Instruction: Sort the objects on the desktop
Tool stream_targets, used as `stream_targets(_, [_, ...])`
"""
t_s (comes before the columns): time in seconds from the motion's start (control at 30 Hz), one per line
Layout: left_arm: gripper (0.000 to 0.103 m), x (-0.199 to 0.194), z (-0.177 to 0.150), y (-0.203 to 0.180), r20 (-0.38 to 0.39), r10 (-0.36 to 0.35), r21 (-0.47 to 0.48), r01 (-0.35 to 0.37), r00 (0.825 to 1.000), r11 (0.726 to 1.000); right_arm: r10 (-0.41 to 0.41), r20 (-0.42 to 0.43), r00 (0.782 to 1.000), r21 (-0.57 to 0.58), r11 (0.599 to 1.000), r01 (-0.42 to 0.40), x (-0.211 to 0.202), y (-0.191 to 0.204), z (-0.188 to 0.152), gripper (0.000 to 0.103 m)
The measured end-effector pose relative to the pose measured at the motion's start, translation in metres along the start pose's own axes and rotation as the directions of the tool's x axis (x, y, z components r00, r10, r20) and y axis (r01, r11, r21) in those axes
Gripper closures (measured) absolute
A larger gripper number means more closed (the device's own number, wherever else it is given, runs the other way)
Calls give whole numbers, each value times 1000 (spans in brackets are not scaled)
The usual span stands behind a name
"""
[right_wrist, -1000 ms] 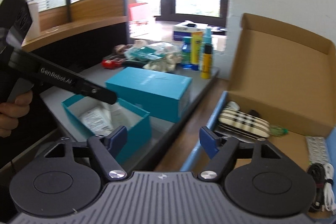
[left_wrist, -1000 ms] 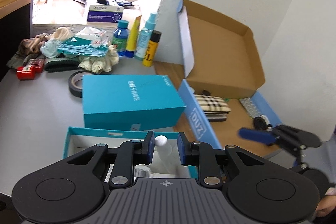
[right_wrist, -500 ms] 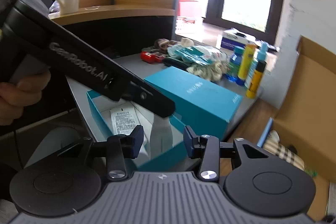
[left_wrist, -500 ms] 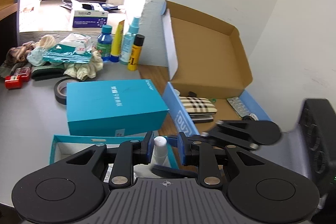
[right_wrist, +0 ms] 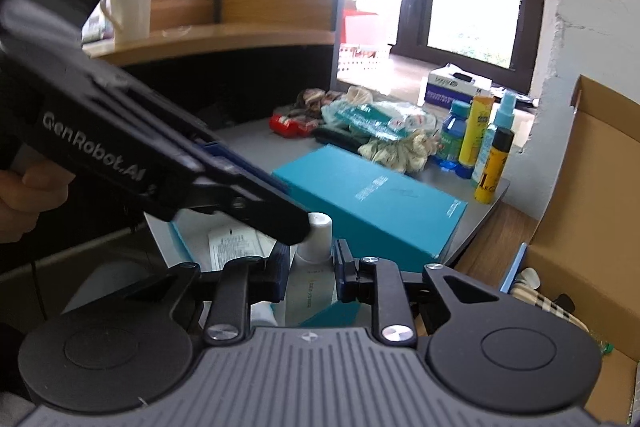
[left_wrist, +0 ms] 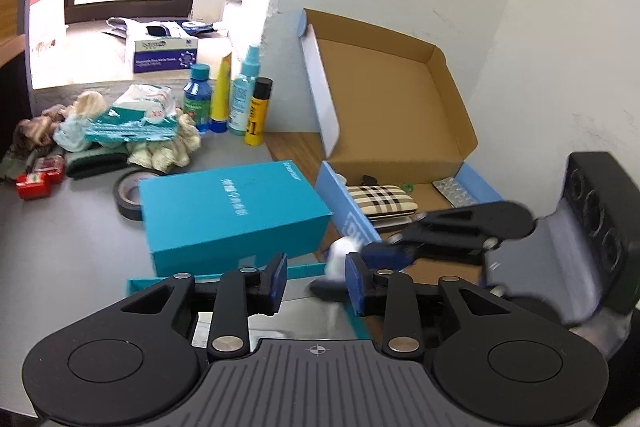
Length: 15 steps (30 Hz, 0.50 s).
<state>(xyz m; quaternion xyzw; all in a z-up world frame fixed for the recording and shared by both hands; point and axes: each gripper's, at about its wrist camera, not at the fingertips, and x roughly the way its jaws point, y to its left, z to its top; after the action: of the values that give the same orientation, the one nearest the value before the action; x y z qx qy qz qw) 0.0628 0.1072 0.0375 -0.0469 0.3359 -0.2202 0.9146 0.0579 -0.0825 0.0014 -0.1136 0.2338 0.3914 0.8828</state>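
Note:
A small white bottle (right_wrist: 319, 231) stands upright between the pads of my right gripper (right_wrist: 310, 267), whose jaws are closing and press on its body. In the left wrist view the same bottle (left_wrist: 339, 255) is blurred, just ahead of my left gripper's right fingertip. My left gripper (left_wrist: 316, 281) has its jaws opening, and its pads do not press the bottle. The right gripper (left_wrist: 378, 254) reaches in from the right and grips it. All this hangs over an open teal box (right_wrist: 176, 233) with papers inside.
A closed teal box (left_wrist: 232, 215) lies behind the open one. To its right stands an open cardboard box (left_wrist: 392, 115) holding a plaid case (left_wrist: 380, 199) and a blister pack (left_wrist: 456, 189). Bottles (left_wrist: 256, 111), a tape roll (left_wrist: 124, 195) and cloths crowd the back.
The right gripper came in from the right and closed on the bottle. The left gripper, which held it, opened its jaws. The bottle now sits to the right of the left jaws' middle.

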Motion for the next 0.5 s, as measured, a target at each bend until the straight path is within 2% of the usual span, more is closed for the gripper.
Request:
stream_targets(0.17, [67,-6,4,15,-52,11,51,-8,999,999,-9,49,999,69,998,6,-21,-18,12,76])
stream_targets(0.27, [65,3,5,19,-134,18,78,-7,991,997,-21,68,997,99,995,14,-28,-31,20,76])
stream_targets(0.4, [64,22,4,24,-259,-26,44,39,966,998,-48,82,995,117,992,39,-45,-36,20,76])
stream_targets(0.5, [57,32,5,27,-323,-99,-21,97,941,995,-72,85,994,136,989,60,-54,-40,16,76])
